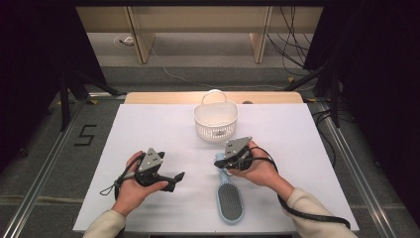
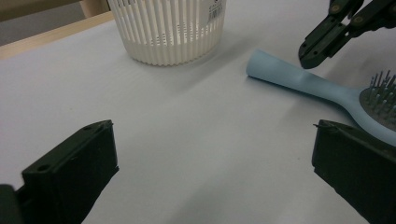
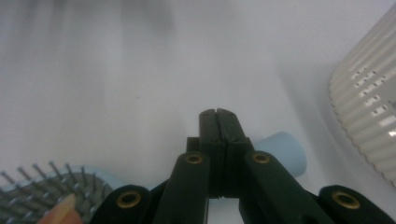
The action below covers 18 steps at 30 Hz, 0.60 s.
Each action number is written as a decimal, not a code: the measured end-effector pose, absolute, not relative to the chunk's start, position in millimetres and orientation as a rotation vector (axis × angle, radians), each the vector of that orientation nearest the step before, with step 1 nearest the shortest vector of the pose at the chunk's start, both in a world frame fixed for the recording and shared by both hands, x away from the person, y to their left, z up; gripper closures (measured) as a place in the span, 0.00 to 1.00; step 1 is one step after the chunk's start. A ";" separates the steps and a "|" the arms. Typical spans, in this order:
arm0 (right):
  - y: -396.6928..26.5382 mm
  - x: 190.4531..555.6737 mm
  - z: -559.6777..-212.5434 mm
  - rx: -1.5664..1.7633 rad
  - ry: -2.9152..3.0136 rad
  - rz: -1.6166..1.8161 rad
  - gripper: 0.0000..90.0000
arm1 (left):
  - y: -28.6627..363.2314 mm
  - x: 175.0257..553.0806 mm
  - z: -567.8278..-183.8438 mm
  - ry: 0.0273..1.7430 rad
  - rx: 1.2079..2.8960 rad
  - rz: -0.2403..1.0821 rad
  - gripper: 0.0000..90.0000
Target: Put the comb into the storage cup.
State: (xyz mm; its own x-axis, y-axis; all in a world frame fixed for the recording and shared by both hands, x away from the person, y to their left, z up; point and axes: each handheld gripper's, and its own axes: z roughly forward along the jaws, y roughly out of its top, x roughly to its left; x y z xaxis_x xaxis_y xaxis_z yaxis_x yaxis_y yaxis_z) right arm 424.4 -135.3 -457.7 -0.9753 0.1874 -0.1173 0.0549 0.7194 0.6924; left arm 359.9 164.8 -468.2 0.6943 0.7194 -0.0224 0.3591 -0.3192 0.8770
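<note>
While the hairbrush (image 1: 229, 197) lies low and centre, handle toward the basket (image 1: 215, 120) above, the right gripper (image 1: 221, 162) hovers closed and empty over that handle. Next, I judge, it must open. Lower left, the left gripper (image 1: 179, 177) gapes idle.

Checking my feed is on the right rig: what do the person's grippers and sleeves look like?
Both the left gripper and right gripper are black, two-jawed, each topped by a grey three-cornered plate, with brass-coloured rivets on the right's linkages. A black cable trails from the right gripper. The sleeves are cream.
</note>
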 end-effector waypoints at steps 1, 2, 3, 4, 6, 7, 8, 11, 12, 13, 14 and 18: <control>-135.3 424.4 -457.7 0.195 2.744 1.097 1.00 | 164.7 359.9 -468.3 0.836 1.932 0.466 0.00; -127.4 426.9 -460.0 0.186 2.760 1.054 1.00 | 164.4 360.1 -468.5 0.834 1.935 0.463 0.00; -127.4 426.9 -460.0 0.186 2.760 1.054 1.00 | 164.4 360.1 -468.5 0.834 1.935 0.463 0.00; -120.5 430.0 -462.4 0.173 2.774 1.011 1.00 | 163.9 359.9 -468.7 0.833 1.937 0.465 0.00; -115.2 432.9 -464.5 0.167 2.783 0.980 1.00 | 163.7 359.8 -468.7 0.832 1.937 0.463 0.00; -115.2 432.9 -464.5 0.167 2.783 0.980 1.00 | 163.7 359.8 -468.6 0.831 1.938 0.464 0.00; -111.5 435.1 -466.4 0.167 2.794 0.955 1.00 | 163.6 359.8 -468.6 0.832 1.938 0.464 0.00; -108.9 436.6 -468.2 0.161 2.800 0.919 1.00 | 163.6 359.8 -468.9 0.832 1.937 0.461 0.00; -107.7 437.7 -469.8 0.159 2.803 0.885 1.00 | 163.5 359.9 -469.1 0.832 1.938 0.462 0.00; -107.7 437.7 -469.8 0.159 2.803 0.885 1.00 | 163.5 359.9 -469.1 0.832 1.938 0.462 0.00; -107.9 438.8 -471.9 0.169 2.809 0.865 1.00 | 163.4 359.9 -469.2 0.831 1.939 0.462 0.00; -108.0 439.9 -473.5 0.193 2.820 0.835 1.00 | 162.8 359.7 -469.4 0.829 1.941 0.459 0.00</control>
